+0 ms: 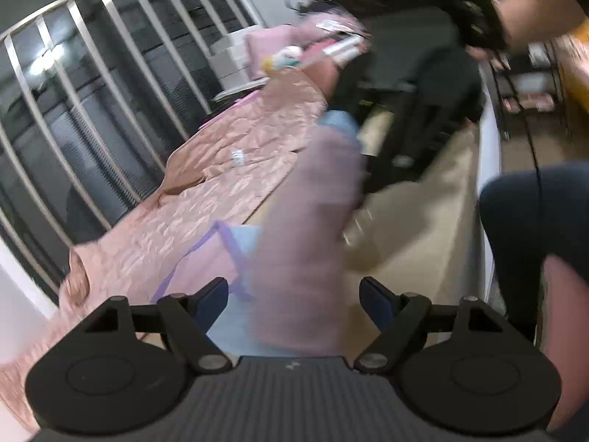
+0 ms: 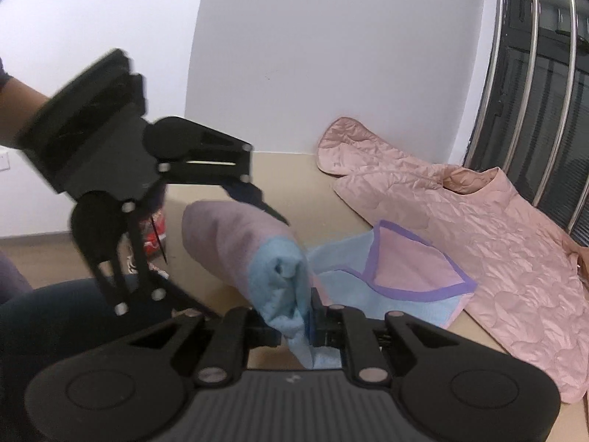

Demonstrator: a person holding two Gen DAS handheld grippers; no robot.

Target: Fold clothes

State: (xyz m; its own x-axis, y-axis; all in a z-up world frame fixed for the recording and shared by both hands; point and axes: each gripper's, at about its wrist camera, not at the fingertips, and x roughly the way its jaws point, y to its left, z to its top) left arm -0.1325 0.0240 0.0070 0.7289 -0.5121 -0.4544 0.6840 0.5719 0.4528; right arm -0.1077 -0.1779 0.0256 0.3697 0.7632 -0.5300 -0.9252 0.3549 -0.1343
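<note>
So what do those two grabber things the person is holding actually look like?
Both are matte black. The left gripper has a ribbed grey base, two round discs at its sides, hinged linkage arms with silver pins, and dark blue pads. The right gripper is built the same way, with a small pale logo on its ribbed base.

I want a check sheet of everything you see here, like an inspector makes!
Surface: tan tabletop, bare near the wall.
Job's things: small pink-and-blue top lying on the table, one sleeve lifted; quilted pink jacket spread flat beside it.
Clutter: pink items and a dark bag at the table's far end, blurred.
Grippers: right gripper shut on the sleeve's blue cuff; left gripper open around the sleeve, pads not pressing.
Cables: a thin dark cord by the table's edge.
Surroundings: white wall, metal window bars, a person's knee.
</note>
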